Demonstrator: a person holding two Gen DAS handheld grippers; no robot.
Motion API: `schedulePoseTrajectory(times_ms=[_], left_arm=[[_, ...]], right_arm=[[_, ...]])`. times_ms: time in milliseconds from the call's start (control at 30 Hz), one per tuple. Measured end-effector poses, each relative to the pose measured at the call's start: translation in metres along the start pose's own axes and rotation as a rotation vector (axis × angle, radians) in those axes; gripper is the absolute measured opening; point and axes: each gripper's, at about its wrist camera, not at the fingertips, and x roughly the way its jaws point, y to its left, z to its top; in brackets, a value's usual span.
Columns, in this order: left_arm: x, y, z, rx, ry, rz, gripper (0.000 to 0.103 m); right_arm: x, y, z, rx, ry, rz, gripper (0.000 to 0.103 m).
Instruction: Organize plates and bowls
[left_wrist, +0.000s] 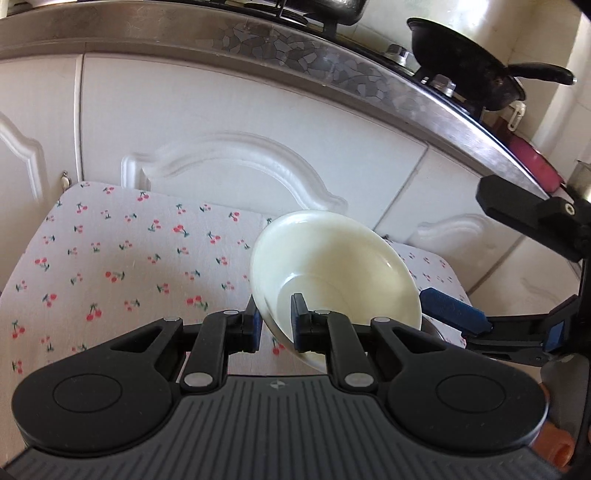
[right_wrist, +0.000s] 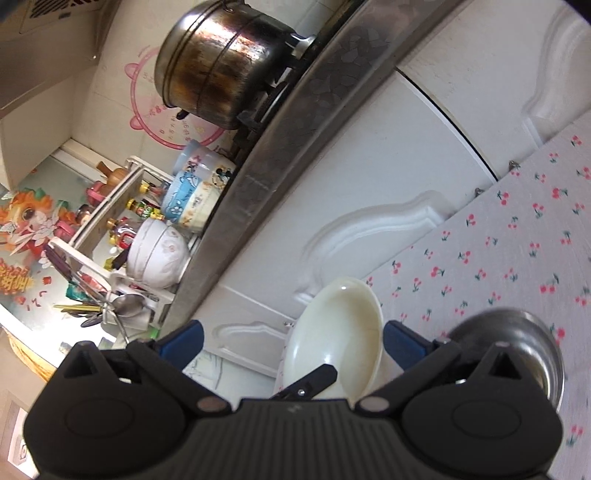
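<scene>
A cream bowl (left_wrist: 332, 269) is held tilted above the cherry-print cloth (left_wrist: 129, 258). My left gripper (left_wrist: 275, 325) is shut on the bowl's near rim, one finger inside and one outside. The bowl also shows in the right wrist view (right_wrist: 340, 332), between the blue pads of my right gripper (right_wrist: 291, 347), which is open and touches nothing. A steel bowl (right_wrist: 517, 343) sits on the cloth (right_wrist: 517, 240) to the right of that gripper. The right gripper's blue pad (left_wrist: 450, 308) shows at the right of the left wrist view.
White cabinet doors (left_wrist: 240, 129) stand behind the cloth under a steel counter edge (left_wrist: 295, 51). On the counter are a black pan (left_wrist: 465, 62), a large steel pot (right_wrist: 221, 70), patterned ceramic bowls (right_wrist: 159, 254) and a rack with utensils (right_wrist: 103, 306).
</scene>
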Motion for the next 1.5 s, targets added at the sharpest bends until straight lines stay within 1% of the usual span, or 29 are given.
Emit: schedulePoseTrajectory(times_ms=[133, 267, 367, 600, 867, 967, 1233, 1500], left_arm=[[-0.015, 0.001, -0.016, 0.018, -0.018, -0.021, 0.013], [-0.038, -0.005, -0.034, 0.031, -0.046, -0.021, 0.013], [-0.054, -0.009, -0.041, 0.035, -0.060, -0.021, 0.013], [-0.098, -0.023, -0.072, 0.070, -0.053, -0.032, 0.014], [-0.139, -0.050, -0.106, 0.081, -0.044, -0.088, 0.014], [-0.155, -0.069, -0.124, 0.090, -0.038, -0.112, 0.015], [-0.158, -0.100, -0.146, 0.101, -0.021, -0.157, 0.017], [-0.133, -0.126, -0.155, 0.130, -0.003, -0.157, 0.016]], right_arm=[[-0.016, 0.004, -0.017, -0.003, -0.034, 0.011, 0.103], [-0.031, 0.013, -0.036, -0.018, -0.056, 0.025, 0.103], [-0.046, 0.020, -0.051, -0.024, -0.069, 0.032, 0.103], [-0.088, 0.040, -0.084, -0.012, -0.092, 0.037, 0.103], [-0.148, 0.048, -0.118, 0.013, -0.143, 0.066, 0.103], [-0.171, 0.049, -0.128, 0.019, -0.163, 0.069, 0.103], [-0.219, 0.044, -0.141, 0.012, -0.220, 0.062, 0.103], [-0.246, 0.019, -0.142, 0.046, -0.265, 0.056, 0.103]])
